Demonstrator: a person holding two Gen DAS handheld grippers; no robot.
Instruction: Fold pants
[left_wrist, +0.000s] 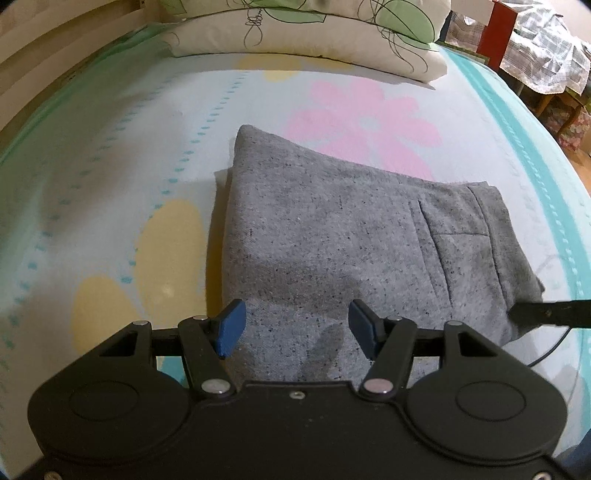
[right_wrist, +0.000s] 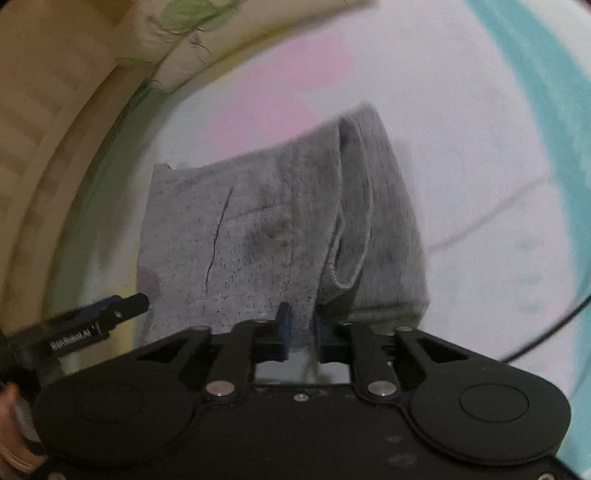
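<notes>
Pants, grey and folded, lie on the flowered bedsheet; the right wrist view is blurred. The left gripper hangs spread wide above them, holding nothing. The right gripper pinches the near hem. Only the left view shows the pillow.

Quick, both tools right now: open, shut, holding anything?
Left tool: open, empty, over the pants.
Right tool: shut on the pants' near edge.
</notes>
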